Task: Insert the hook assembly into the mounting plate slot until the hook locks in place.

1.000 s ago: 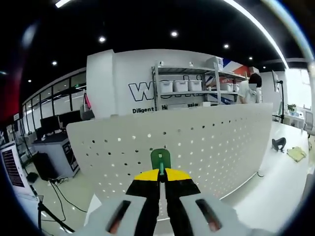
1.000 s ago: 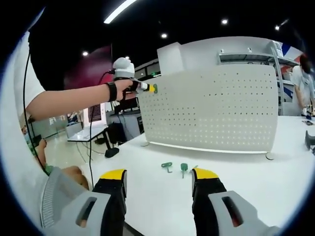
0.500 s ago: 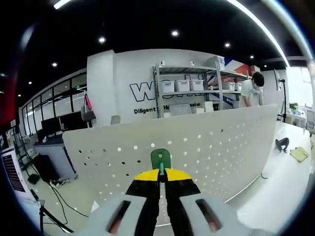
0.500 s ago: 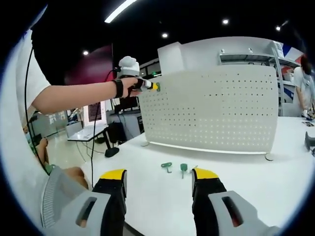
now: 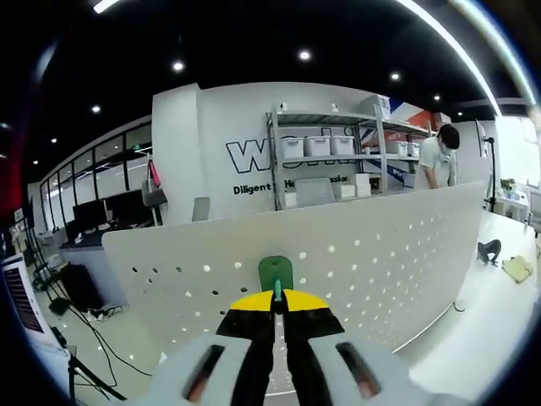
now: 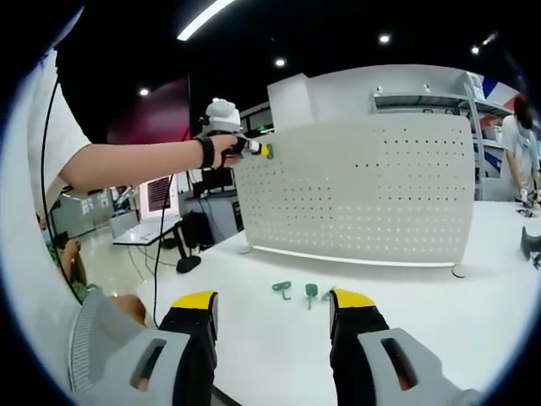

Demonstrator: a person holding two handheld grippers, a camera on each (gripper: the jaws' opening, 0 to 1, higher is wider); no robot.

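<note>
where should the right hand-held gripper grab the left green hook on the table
Probably from above, jaws across the flat head of the left hook. It lies flat on the white table, apart from the second hook, so there is room. The right hand-held gripper is open, just short of it.

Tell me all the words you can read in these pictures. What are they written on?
"Wo...": big outlined letters on the grey wall in the left gripper view; the shelf rack hides the rest.
"Diligent": smaller dark print beneath on that wall; later words are partly covered and too blurred to read.
The white pegboard panel, the green hook and the bins carry no writing I can read.
</note>
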